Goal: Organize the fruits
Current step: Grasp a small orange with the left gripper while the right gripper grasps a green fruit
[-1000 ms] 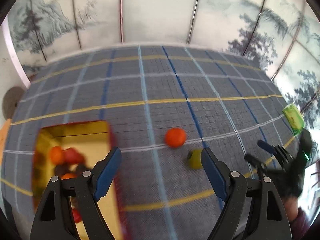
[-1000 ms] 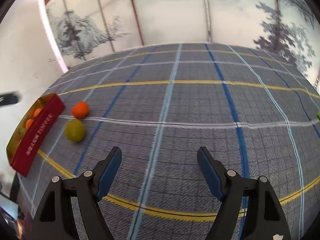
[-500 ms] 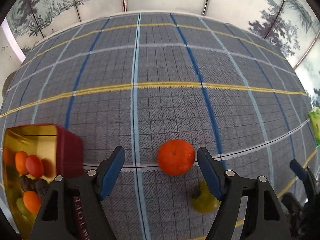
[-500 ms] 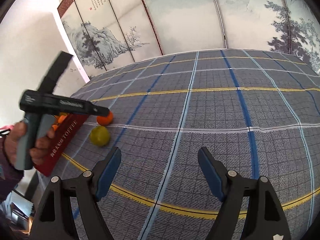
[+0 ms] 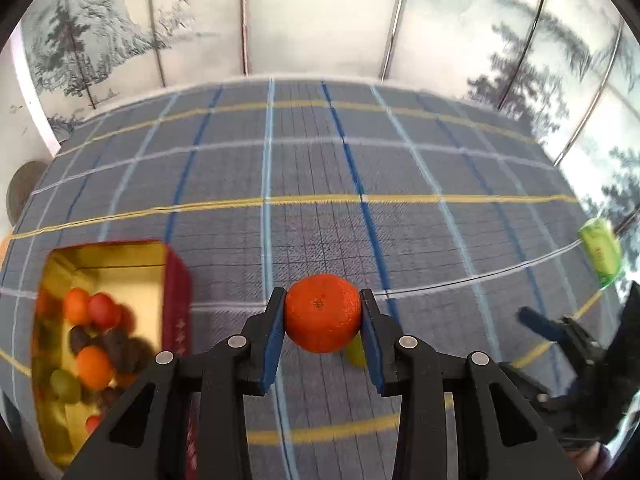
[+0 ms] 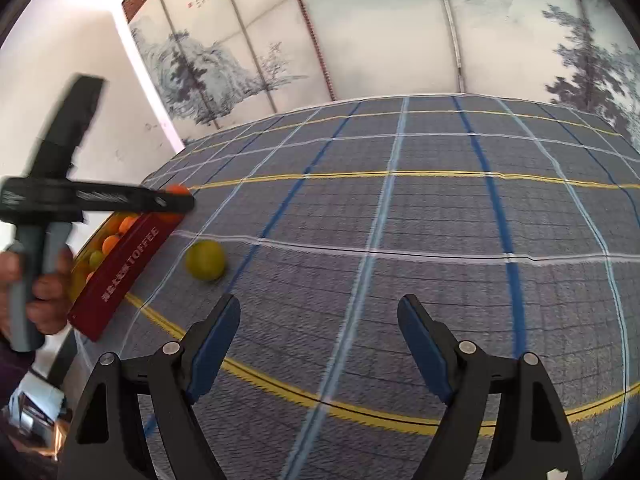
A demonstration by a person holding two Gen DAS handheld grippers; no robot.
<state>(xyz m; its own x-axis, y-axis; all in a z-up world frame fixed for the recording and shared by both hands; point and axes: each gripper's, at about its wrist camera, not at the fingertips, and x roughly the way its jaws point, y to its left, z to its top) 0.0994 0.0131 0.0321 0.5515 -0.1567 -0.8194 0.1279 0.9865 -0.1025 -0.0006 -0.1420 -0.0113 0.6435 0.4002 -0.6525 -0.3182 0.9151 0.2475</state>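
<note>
My left gripper (image 5: 322,314) is shut on an orange mandarin (image 5: 322,312) and holds it above the plaid tablecloth. A yellow-green fruit (image 6: 205,259) lies on the cloth, mostly hidden behind the mandarin in the left wrist view (image 5: 354,352). A red tin with a gold inside (image 5: 120,258) sits at the left and holds several small fruits. In the right wrist view the tin (image 6: 124,264) reads TOFFEE, and the left gripper (image 6: 176,200) hangs over its far end. My right gripper (image 6: 320,332) is open and empty above the cloth.
A green packet (image 5: 600,250) lies at the cloth's right edge. A painted folding screen (image 5: 320,20) stands behind the table. The right gripper shows dark at the right in the left wrist view (image 5: 576,344).
My left gripper closed on the mandarin and lifted it off the cloth. The right gripper stayed open and shifted a little.
</note>
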